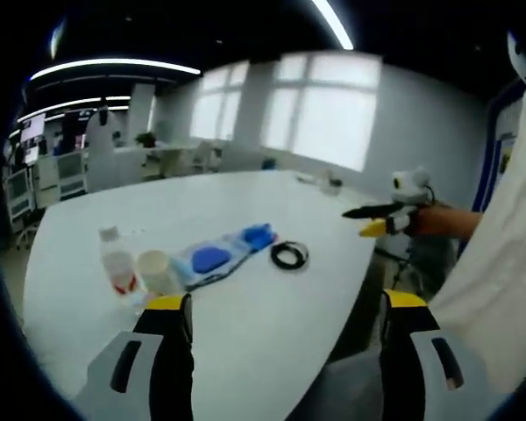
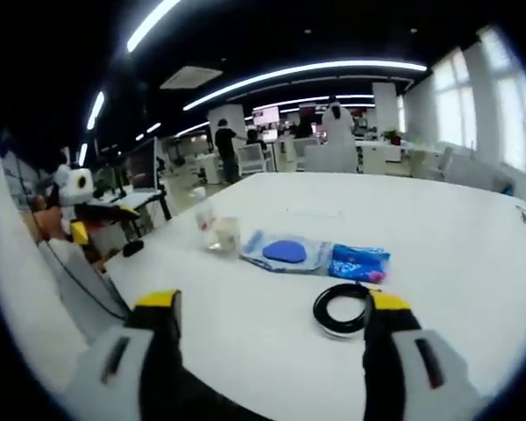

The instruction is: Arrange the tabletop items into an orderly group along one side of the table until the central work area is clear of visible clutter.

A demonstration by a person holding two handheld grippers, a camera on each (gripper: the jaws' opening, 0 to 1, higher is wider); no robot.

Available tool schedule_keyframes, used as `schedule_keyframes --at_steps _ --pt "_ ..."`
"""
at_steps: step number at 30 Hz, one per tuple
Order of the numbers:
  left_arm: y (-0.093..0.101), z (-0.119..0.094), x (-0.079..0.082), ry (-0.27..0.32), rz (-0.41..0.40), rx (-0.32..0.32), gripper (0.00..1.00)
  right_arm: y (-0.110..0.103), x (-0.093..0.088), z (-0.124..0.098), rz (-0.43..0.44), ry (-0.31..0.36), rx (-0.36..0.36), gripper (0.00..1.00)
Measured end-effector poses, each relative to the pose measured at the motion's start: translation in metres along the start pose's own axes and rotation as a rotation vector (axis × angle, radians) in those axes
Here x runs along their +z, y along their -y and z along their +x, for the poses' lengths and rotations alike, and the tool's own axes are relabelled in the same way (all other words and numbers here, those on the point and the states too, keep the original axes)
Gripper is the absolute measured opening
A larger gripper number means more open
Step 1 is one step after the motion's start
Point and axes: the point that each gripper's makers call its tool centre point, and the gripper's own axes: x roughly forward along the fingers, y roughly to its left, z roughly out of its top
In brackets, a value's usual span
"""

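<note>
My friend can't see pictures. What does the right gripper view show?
A big white table holds a row of things: a plastic bottle, a clear cup, a clear pouch with a blue oval inside, a blue packet and a coiled black cable. The right claw is open, near the cable.

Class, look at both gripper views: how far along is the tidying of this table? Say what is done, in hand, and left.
Done: the water bottle, cup, clear pouch with a blue item, blue packet and coiled black cable already form a rough row near one edge of the white table. In hand: nothing; the left gripper and right gripper are open. Left: possibly tightening the row.
</note>
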Motion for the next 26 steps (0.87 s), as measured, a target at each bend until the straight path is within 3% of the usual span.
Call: schedule_keyframes --at_steps 9,26 --pt "0.0000 -0.0031 0.0009 0.007 0.001 0.012 0.86 0.0012 0.0059 0.0021 -0.007 0.017 0.009 0.85" --pt "-0.0022 -0.0051 -0.0002 0.023 -0.012 0.024 0.86 -0.0040 0.0016 0.0098 -0.055 -0.027 0.030 0.84"
